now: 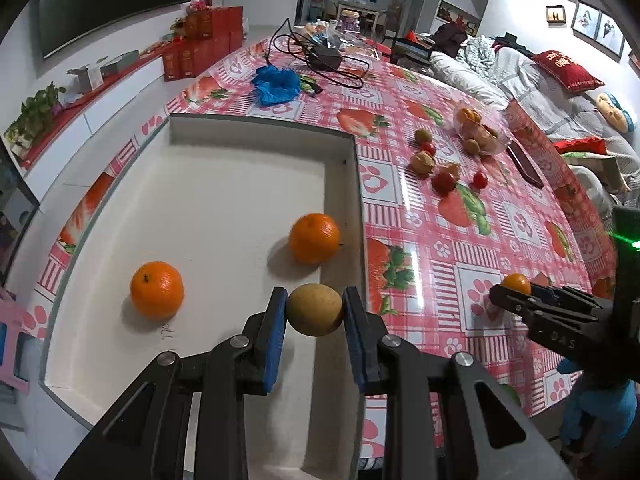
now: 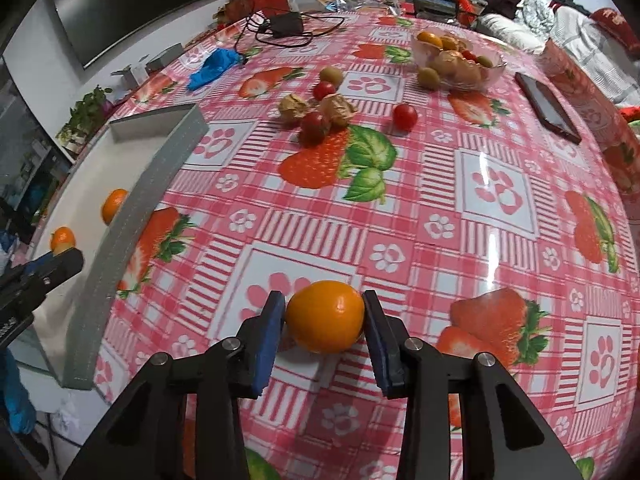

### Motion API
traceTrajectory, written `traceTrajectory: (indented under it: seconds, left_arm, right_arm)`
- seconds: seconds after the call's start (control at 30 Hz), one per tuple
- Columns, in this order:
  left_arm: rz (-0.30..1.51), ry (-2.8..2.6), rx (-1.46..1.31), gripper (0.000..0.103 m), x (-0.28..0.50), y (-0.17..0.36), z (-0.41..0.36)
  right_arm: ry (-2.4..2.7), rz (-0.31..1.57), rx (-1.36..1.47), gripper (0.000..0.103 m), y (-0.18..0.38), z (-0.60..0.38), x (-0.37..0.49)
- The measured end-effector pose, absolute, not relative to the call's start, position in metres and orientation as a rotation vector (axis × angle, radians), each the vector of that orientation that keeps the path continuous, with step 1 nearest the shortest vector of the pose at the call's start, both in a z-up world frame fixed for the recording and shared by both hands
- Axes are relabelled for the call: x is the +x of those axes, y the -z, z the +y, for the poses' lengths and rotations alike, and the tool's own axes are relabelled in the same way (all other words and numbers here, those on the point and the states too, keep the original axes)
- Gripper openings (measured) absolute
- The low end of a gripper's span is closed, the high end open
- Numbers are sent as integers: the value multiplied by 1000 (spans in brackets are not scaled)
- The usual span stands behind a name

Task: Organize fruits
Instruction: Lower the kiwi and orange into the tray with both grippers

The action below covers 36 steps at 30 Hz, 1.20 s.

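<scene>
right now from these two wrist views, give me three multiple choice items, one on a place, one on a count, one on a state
1. Where is the glass bowl?
A. in the tray
B. on the tablecloth
C. on the floor

2. How many oranges lie loose in the white tray?
A. two
B. four
C. none

3. What does the right gripper hold?
A. nothing
B. a tomato
C. an orange

Answers: B, it stands on the strawberry tablecloth; A, one orange and another lie there; C, its pads clamp the held orange.

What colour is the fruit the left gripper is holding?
Yellowish-brown, duller than the oranges. The round fruit sits between the left gripper pads, clearest in the left wrist view.
</scene>
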<state>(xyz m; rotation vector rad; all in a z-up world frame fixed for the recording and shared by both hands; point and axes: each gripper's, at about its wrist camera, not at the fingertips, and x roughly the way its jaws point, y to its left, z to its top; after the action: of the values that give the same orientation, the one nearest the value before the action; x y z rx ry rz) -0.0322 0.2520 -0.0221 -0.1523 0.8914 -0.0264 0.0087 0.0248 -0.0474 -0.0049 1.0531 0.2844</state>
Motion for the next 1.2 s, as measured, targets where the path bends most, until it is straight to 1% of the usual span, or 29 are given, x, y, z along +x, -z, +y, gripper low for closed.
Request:
traceTrajectory:
  seconds: [0.17,0.4,0.7,0.93,1.0,1.03,1.07,1.13,1.17,1.2]
  left_arm:
    - [871,3,-159,31,-27,13,266]
    - [871,-48,-163,31,-19,11,292]
    - [908,-72,-147,31,-23,33,302]
    - [931,-64,-152,32,-26,46,305]
    - [945,-56,-152,41,-27,51,304]
    - [941,-46,-151,51,-28,52,303]
    - [935,-42,-142,65,-29,52,300]
    - [943,-54,-125,81,-29,53,296]
    - [941,-61,-121,81,-29,53,295]
    - [941,-64,-120,81,-29,53,294]
  right_arm:
    - [-330,1038,53,41,28,34,16]
    - [-421,1018,41,41,6,74,29]
    - [-552,1035,-2,41,0,152,48]
    - [-616,1069,-5,41,10,198,58]
    - [-636,1094,16,41,15,204,60]
    - [-643,1104,27,41,17,205,61]
    - [-652,1113,41,41,19,206,61]
    - [-659,1133,67,42,23,206,62]
    - [-663,1129,76,45,23,204,61]
    - [-662,1127,78,51,21,203,60]
